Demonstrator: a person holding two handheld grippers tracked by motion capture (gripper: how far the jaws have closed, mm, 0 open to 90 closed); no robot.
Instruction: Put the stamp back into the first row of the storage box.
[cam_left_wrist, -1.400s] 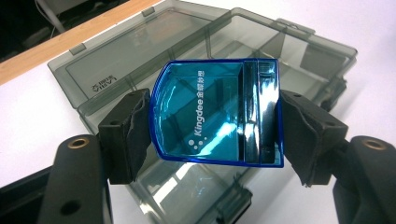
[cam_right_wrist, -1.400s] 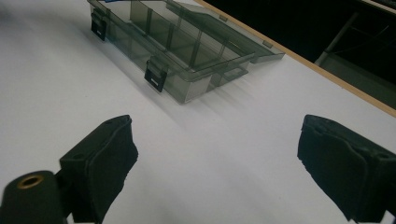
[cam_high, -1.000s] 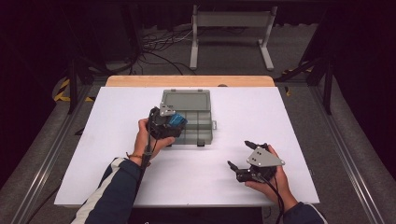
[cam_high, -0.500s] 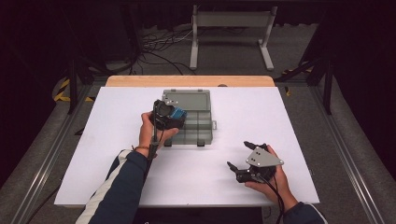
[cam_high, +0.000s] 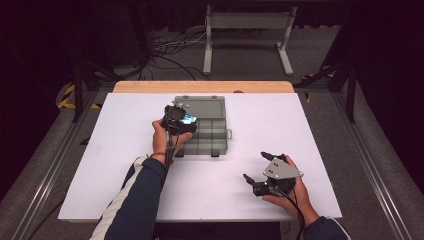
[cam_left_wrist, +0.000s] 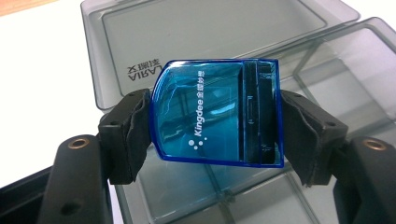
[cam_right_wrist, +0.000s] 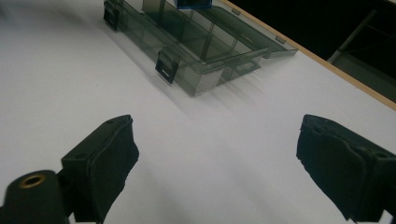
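High view: nearest, at the right of the white tabletop (cam_high: 220, 200), the right tool (cam_high: 260, 172) is held low in a hand, its jaws spread apart with nothing between them; in the right gripper view the two black padded jaws are seen wide apart above bare tabletop, with the organiser box beyond them. Farther in, left of centre, the left tool (cam_high: 186, 119) is held by the other hand, whose dark sleeve with a white stripe (cam_high: 131, 200) comes in from the near edge. Its jaws are clamped on a blue translucent case (cam_left_wrist: 217, 112), gripped by its two opposite sides; white lettering reading "Kingdee" is seen on its face in the left gripper view. The case is held above the near-left part of a smoky grey organiser box (cam_high: 212, 137), whether touching it cannot be told. The box lies open, its divided compartments toward the near side and its flat lid (cam_high: 202, 106) folded back on the far side, two latches seen on its near edge. Beyond the lid, a wooden strip (cam_high: 202, 86) runs along the far edge.
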